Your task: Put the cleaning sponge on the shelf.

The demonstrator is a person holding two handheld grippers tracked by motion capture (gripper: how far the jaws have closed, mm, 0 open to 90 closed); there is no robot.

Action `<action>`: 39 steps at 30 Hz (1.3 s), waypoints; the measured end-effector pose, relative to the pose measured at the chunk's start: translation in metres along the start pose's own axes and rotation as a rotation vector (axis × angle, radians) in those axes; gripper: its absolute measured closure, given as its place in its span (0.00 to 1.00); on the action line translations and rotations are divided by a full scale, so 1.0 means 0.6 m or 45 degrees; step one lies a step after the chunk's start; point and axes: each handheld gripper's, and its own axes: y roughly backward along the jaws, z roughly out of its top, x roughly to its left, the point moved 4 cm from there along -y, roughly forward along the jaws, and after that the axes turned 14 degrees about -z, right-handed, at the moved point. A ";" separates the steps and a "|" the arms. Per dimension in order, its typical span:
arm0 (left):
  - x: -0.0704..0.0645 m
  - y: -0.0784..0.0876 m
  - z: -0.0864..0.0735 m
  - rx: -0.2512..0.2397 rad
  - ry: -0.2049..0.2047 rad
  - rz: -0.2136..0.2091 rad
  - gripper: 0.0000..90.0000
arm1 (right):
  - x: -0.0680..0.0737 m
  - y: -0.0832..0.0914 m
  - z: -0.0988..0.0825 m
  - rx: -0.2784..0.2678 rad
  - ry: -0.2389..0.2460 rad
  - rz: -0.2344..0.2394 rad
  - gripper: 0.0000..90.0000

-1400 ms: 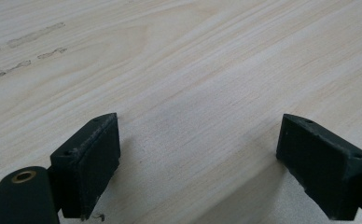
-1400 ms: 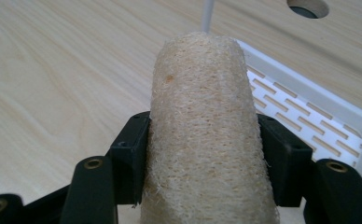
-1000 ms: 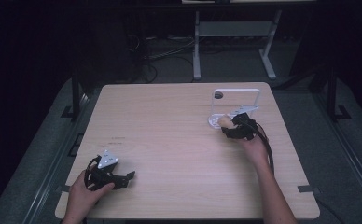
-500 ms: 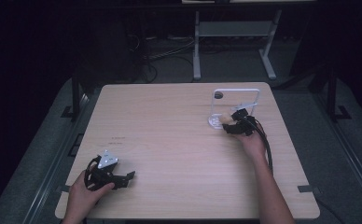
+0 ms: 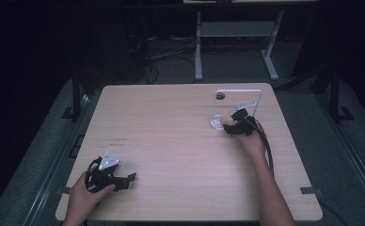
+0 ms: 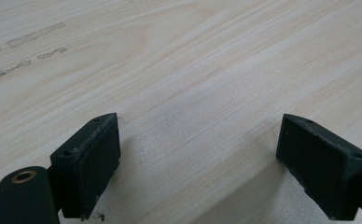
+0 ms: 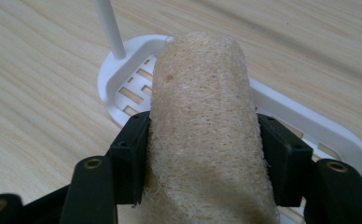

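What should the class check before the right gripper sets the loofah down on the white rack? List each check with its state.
1. Right gripper grips the loofah from both sides: ok.
2. Loofah over the white rack: ok.
3. Rack's slotted tray free of other things: cannot tell, partly hidden.
4. Loofah apart from the rack's upright rod: ok.
5. Left gripper open, far off at the table's near edge: ok.
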 end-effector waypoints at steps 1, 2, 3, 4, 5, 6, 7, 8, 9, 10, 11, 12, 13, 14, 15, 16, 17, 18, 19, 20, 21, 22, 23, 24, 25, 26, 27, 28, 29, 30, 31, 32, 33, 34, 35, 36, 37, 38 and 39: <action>0.000 0.000 0.000 0.000 0.000 0.000 0.14 | 0.000 0.000 0.000 0.000 0.000 0.000 0.45; 0.000 0.000 0.000 0.000 0.000 0.000 0.14 | 0.000 -0.001 0.000 -0.002 0.000 0.000 0.45; 0.000 0.000 0.000 0.000 0.000 0.000 0.14 | 0.000 -0.001 0.000 0.001 -0.005 0.000 0.44; 0.000 0.000 0.000 0.000 0.000 0.000 0.14 | 0.000 -0.001 0.000 0.004 -0.009 0.004 0.44; 0.000 0.000 0.000 0.000 0.000 0.000 0.14 | -0.001 -0.002 0.001 0.002 -0.009 0.008 0.42; 0.000 0.000 0.000 -0.002 0.000 0.000 0.14 | -0.001 -0.002 0.001 0.003 -0.013 0.008 0.39; 0.000 0.000 0.000 -0.002 0.000 0.001 0.14 | -0.001 -0.002 0.001 0.003 -0.017 0.009 0.38; 0.000 0.000 0.000 0.000 0.000 0.000 0.14 | -0.001 -0.001 0.001 0.001 -0.018 0.011 0.37; 0.000 0.000 0.000 0.000 0.000 0.000 0.14 | -0.002 0.001 0.002 0.000 -0.018 0.010 0.35; 0.000 0.000 0.000 0.000 0.000 0.000 0.14 | -0.002 0.002 0.002 -0.002 -0.017 0.009 0.35; 0.000 0.000 0.000 -0.002 0.000 0.001 0.14 | -0.002 0.006 0.003 -0.002 -0.020 0.011 0.35; 0.000 0.000 0.000 0.000 0.000 0.000 0.14 | -0.002 0.010 0.003 -0.013 -0.017 0.019 0.35; 0.000 0.000 0.000 0.000 0.000 0.000 0.14 | -0.002 0.016 0.004 -0.020 -0.019 0.021 0.35; 0.000 0.000 0.000 0.000 0.000 0.000 0.14 | -0.002 0.020 0.004 -0.024 -0.014 0.021 0.35; 0.000 0.000 0.000 0.000 0.000 0.000 0.14 | -0.002 0.026 0.005 -0.028 -0.017 0.022 0.35; 0.000 0.000 0.000 -0.002 0.000 0.001 0.14 | -0.003 0.031 0.006 -0.033 -0.015 0.016 0.35; 0.000 0.000 0.000 0.000 0.000 0.000 0.14 | -0.003 0.036 0.006 -0.035 -0.016 0.015 0.35; 0.000 0.000 0.000 0.000 0.000 0.000 0.14 | -0.004 0.041 0.006 -0.040 -0.011 0.017 0.35; 0.000 0.000 0.000 0.000 0.000 0.000 0.14 | -0.004 0.041 0.006 -0.040 -0.011 0.017 0.35; 0.000 0.000 0.000 0.000 0.000 0.000 0.14 | -0.005 0.047 0.006 -0.046 -0.004 0.014 0.35; 0.000 0.000 0.000 0.000 0.000 0.000 0.14 | -0.004 0.064 0.005 -0.059 -0.005 0.010 0.35; 0.000 0.000 0.000 0.000 0.000 0.000 0.14 | -0.005 0.067 0.005 -0.065 -0.002 0.009 0.35; 0.000 0.000 0.000 0.000 0.000 0.000 0.14 | -0.004 0.073 0.004 -0.065 -0.007 0.011 0.35; 0.000 0.000 0.000 -0.001 0.000 0.000 0.14 | -0.004 0.081 0.002 -0.075 -0.005 0.010 0.36; 0.000 0.000 0.000 -0.003 0.000 0.000 0.14 | -0.004 0.088 0.001 -0.088 -0.003 0.009 0.37; 0.000 0.000 0.000 -0.004 0.000 0.000 0.14 | -0.003 0.093 0.000 -0.091 -0.002 0.013 0.37; 0.000 0.000 0.000 -0.004 0.000 0.000 0.14 | -0.002 0.099 -0.001 -0.105 0.003 0.017 0.39; 0.000 0.000 0.000 -0.002 -0.001 0.001 0.14 | 0.000 0.107 -0.004 -0.119 0.013 0.023 0.43; 0.000 0.000 0.000 -0.001 -0.002 0.000 0.14 | 0.002 0.112 -0.005 -0.129 0.013 0.026 0.45; 0.000 0.000 0.000 -0.001 -0.002 0.000 0.14 | 0.004 0.118 -0.008 -0.139 0.016 0.033 0.49; 0.000 0.000 0.000 -0.001 -0.002 0.000 0.14 | 0.005 0.123 -0.011 -0.150 0.022 0.040 0.55; 0.000 0.000 0.000 -0.001 -0.002 0.000 0.14 | 0.008 0.129 -0.015 -0.160 0.026 0.046 0.60; 0.000 0.000 0.000 -0.001 -0.002 0.001 0.14 | 0.011 0.132 -0.018 -0.169 0.031 0.054 0.65; 0.000 0.000 0.000 -0.001 -0.002 0.000 0.14 | 0.013 0.134 -0.020 -0.172 0.042 0.063 0.71; 0.000 0.000 0.000 -0.001 -0.002 0.000 0.14 | 0.016 0.134 -0.022 -0.159 0.051 0.072 0.75; 0.000 0.000 0.000 -0.003 -0.002 0.001 0.14 | 0.018 0.135 -0.024 -0.145 0.056 0.084 0.80; 0.000 0.000 0.000 -0.003 -0.002 0.001 0.14 | 0.020 0.134 -0.026 -0.147 0.060 0.095 0.86; 0.000 0.000 0.000 -0.001 -0.002 0.000 0.14 | 0.022 0.133 -0.028 -0.140 0.058 0.108 0.90; 0.000 0.000 0.000 -0.001 -0.003 0.001 0.14 | 0.024 0.130 -0.030 -0.130 0.062 0.119 0.94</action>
